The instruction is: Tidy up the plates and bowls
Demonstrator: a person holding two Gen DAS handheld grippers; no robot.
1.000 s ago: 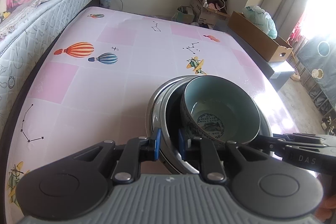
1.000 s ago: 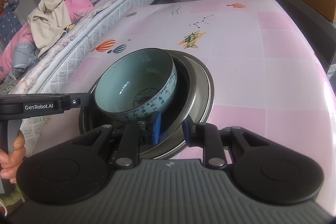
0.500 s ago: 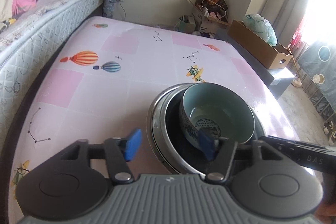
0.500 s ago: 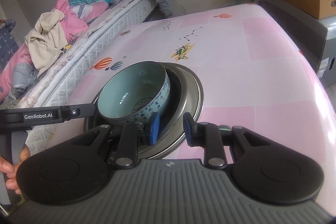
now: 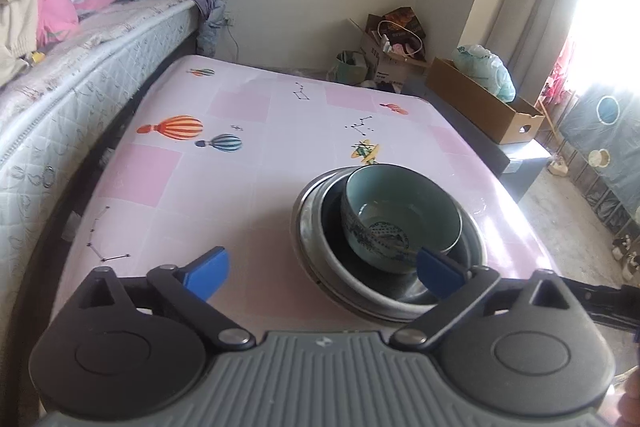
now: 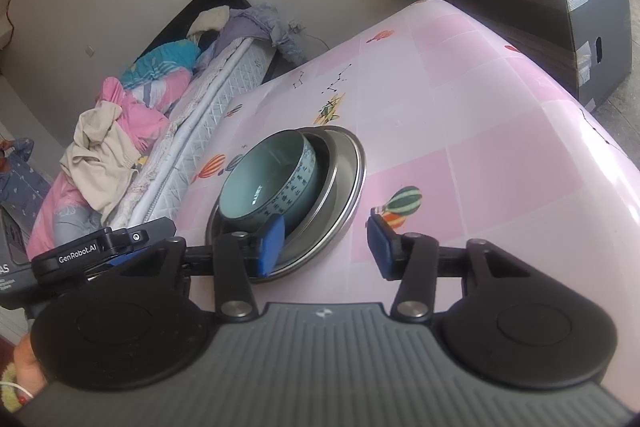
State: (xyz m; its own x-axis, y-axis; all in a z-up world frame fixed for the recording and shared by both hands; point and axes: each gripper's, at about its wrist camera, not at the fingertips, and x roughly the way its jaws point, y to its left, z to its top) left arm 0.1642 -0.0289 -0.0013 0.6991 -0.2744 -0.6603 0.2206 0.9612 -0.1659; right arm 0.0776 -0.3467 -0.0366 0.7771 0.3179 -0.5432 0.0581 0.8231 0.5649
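Both our grippers, left gripper and right gripper, have let go and are opening, empty; the bowl sits stacked in the plates, so the stacking looks done.

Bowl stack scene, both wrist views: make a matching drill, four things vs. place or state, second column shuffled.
Things:
1. teal bowl
2. steel plate
3. cardboard box
4. left gripper

Places or states:
A. on the grey cabinet beyond the table
B. jaws opening wide, nothing gripped
C. bottom of the stack, directly on the pink table
D. sitting off-centre on top of the stack

Pairs: 1-D, 2-C, 3-A, 4-B
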